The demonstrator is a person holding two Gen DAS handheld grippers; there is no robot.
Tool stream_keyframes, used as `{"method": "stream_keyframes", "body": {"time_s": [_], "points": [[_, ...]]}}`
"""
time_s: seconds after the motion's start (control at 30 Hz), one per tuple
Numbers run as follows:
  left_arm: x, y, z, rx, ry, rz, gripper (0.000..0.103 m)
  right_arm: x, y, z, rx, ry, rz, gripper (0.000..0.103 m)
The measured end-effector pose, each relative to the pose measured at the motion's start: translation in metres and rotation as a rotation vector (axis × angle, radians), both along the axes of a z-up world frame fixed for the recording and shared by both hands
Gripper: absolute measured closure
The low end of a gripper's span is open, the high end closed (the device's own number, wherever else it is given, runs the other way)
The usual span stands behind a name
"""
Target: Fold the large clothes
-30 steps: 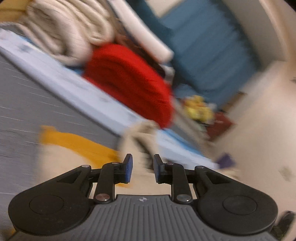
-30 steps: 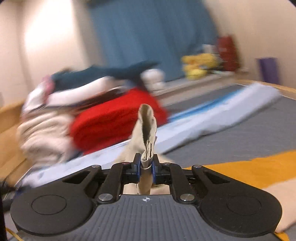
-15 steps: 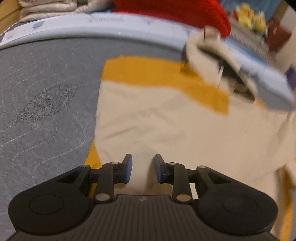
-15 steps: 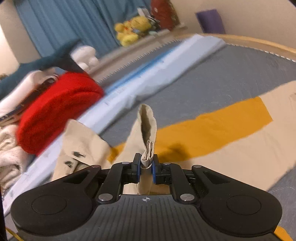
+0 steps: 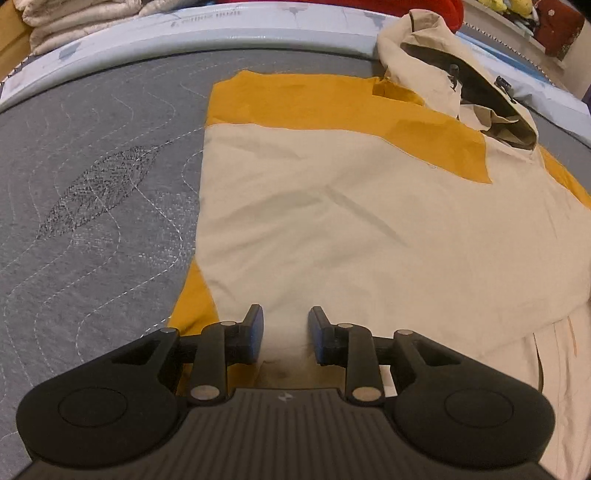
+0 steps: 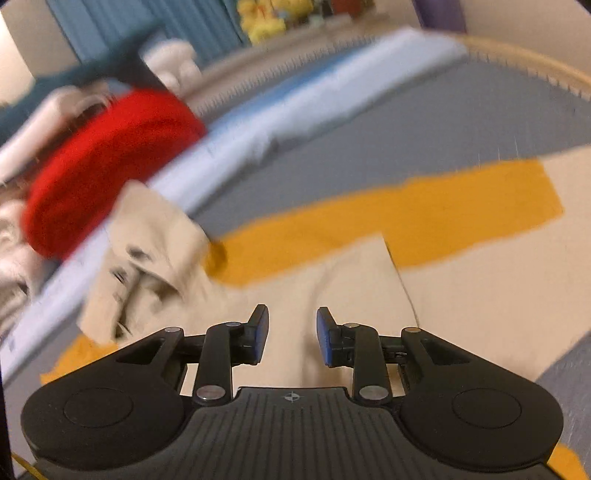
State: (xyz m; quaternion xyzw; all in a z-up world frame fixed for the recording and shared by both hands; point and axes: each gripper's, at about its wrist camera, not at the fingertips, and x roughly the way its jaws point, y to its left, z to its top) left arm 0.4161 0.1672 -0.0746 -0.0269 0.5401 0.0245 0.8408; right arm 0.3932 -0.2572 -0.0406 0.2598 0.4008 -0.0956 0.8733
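Right wrist view smeared throughout: red bundle [image 6: 107, 162] at 10 o'clock has no readable edges; hood [image 6: 147, 266] of the jacket [image 6: 461, 288] streaked, its fastenings only dark dashes. Yellow shapes [image 6: 273, 18] at 12 o'clock too blurred to identify.

Left wrist view: jacket [image 5: 369, 221] cut off at 3 o'clock edge; cream pile [image 5: 74, 18] and red bundle [image 5: 443, 11] clipped by the top edge. Print on pale strip [image 5: 207, 18] too small to read.

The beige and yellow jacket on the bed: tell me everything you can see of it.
The jacket lies spread flat on the grey quilted mattress. It looks like thin woven cloth, beige with a mustard-yellow band across the upper part. Its hood sits crumpled at the far end, dark toggles showing. A few creases cross the beige panel. Neither the left gripper nor the right gripper grips it; both are open above the cloth.
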Motion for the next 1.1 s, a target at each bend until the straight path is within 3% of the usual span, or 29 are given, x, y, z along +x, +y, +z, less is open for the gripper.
{"method": "stream_keyframes", "body": {"time_s": [0.13, 0.2, 0.33, 0.43, 0.57, 0.8, 1.1], "points": [[0.000, 0.000, 0.016, -0.024, -0.029, 0.009, 0.068, 0.004, -0.004, -0.030, 0.019, 0.122, -0.014, 0.073], [0.000, -0.001, 0.012, -0.017, -0.006, 0.007, 0.068, 0.005, -0.009, -0.041, 0.036, 0.165, -0.014, 0.073], [0.000, -0.009, 0.011, 0.013, -0.007, 0.000, 0.067, 0.004, -0.011, -0.036, 0.055, 0.178, -0.031, 0.073], [-0.002, -0.014, 0.023, -0.023, -0.053, -0.009, 0.066, 0.003, -0.013, -0.016, 0.037, 0.135, -0.027, 0.072], [-0.010, -0.036, 0.039, -0.008, -0.091, -0.070, 0.060, -0.005, -0.012, 0.013, -0.009, 0.048, 0.001, 0.068], [-0.031, -0.066, 0.052, -0.018, -0.126, -0.147, 0.052, -0.027, -0.011, 0.056, -0.155, -0.095, 0.059, 0.059], [-0.045, -0.069, 0.055, -0.038, -0.141, -0.144, 0.052, -0.060, -0.058, 0.073, -0.205, -0.176, 0.032, 0.059]]}}
